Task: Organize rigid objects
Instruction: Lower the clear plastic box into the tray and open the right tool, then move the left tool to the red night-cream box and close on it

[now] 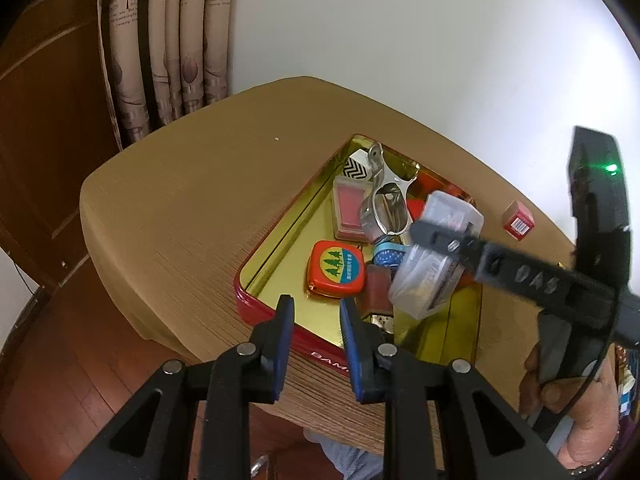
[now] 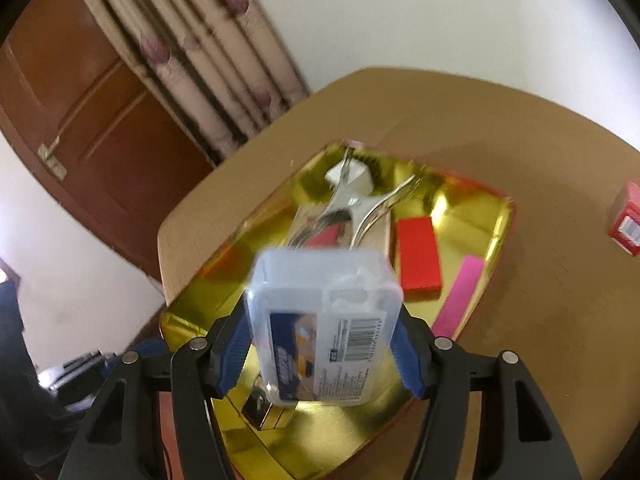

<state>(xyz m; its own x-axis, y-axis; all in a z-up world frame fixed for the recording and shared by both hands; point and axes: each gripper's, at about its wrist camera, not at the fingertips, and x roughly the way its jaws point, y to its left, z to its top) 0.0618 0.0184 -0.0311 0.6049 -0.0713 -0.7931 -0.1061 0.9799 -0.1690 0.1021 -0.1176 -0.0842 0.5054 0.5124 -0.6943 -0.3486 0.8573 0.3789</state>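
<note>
My right gripper (image 2: 322, 334) is shut on a clear plastic box (image 2: 324, 320) with a barcode label and holds it above the gold-lined red tin tray (image 2: 496, 236). In the left wrist view the same clear plastic box (image 1: 434, 256) hangs over the tray (image 1: 280, 240) in the right gripper (image 1: 436, 236). My left gripper (image 1: 316, 320) is open and empty at the tray's near edge. In the tray lie an orange tape measure (image 1: 336, 268), a metal hole punch (image 1: 384, 200), a pink-red pad (image 1: 350, 208) and a red block (image 2: 418, 258).
A small red box (image 1: 519, 220) stands on the tan table (image 1: 180, 200) right of the tray; it also shows in the right wrist view (image 2: 628, 220). A pink strip (image 2: 460, 292) lies in the tray. Curtain, wooden door and white wall stand behind.
</note>
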